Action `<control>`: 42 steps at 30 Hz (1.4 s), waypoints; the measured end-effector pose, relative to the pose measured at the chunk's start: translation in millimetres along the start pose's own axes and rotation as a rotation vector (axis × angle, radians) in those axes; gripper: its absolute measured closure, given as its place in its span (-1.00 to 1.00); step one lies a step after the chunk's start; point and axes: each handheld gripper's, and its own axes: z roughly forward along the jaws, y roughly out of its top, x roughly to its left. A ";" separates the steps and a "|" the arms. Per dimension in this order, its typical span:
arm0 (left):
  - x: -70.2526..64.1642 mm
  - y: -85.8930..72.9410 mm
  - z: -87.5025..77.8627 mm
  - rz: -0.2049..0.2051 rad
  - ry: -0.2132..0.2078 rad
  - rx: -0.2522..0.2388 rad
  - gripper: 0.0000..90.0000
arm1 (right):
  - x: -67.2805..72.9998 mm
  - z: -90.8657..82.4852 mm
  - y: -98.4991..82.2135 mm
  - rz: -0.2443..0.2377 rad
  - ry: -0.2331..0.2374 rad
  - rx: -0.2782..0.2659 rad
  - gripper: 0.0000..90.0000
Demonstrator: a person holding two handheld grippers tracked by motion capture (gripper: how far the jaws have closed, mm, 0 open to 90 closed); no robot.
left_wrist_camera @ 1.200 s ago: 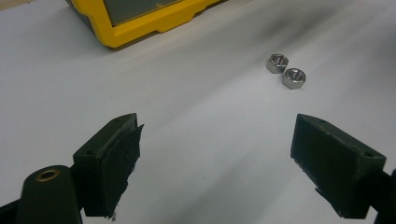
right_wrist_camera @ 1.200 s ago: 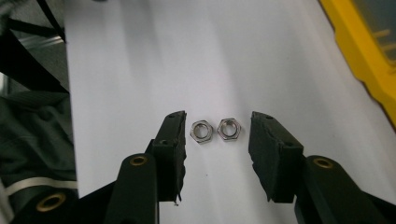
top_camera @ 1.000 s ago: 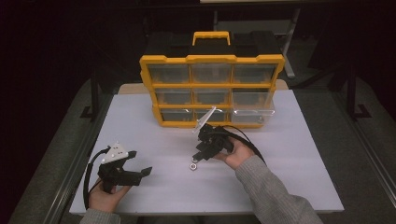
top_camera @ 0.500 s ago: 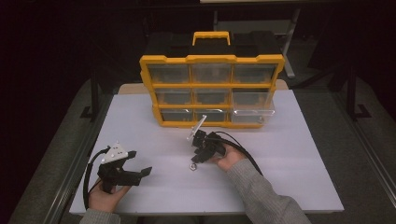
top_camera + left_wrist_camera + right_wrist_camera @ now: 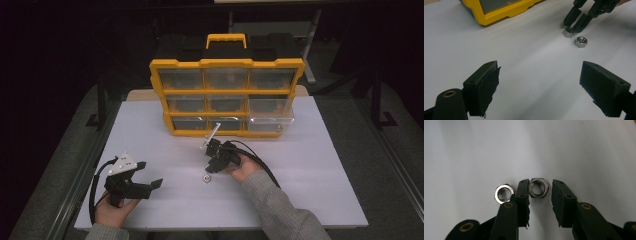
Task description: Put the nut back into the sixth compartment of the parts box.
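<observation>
Pinching that little steel nut across its flats is your best bet, it's hard, light and slippery. Your right claw has narrowed around it, one pad touching, the other a hair off; the left claw stands wide and empty.

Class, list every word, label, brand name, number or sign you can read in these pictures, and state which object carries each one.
None: no readable text shows in these pictures.
Yellow organiser box: its frame and clear drawer fronts bear no legible label.
Two steel nuts: no stamped marks can be made out.
Left gripper and right gripper: no print visible.
White table: plain.
</observation>
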 end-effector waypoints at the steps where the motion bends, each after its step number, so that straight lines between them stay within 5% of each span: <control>1: 0.1 0.1 -0.3 0.003 0.000 0.001 -0.66 | -0.1 1.1 0.5 -0.013 -0.006 0.000 0.47; 13: 0.8 -0.2 -0.6 0.002 0.001 -0.003 -0.66 | 5.5 10.1 5.7 -0.080 -0.054 0.029 0.52; 28: 0.5 -0.2 -0.2 0.001 -0.001 -0.002 -0.66 | 0.8 7.7 4.3 -0.057 -0.012 0.022 0.54; 42: -0.5 0.2 0.0 -0.002 -0.002 0.003 -0.66 | 9.4 -37.5 12.1 -0.054 0.066 -0.043 0.54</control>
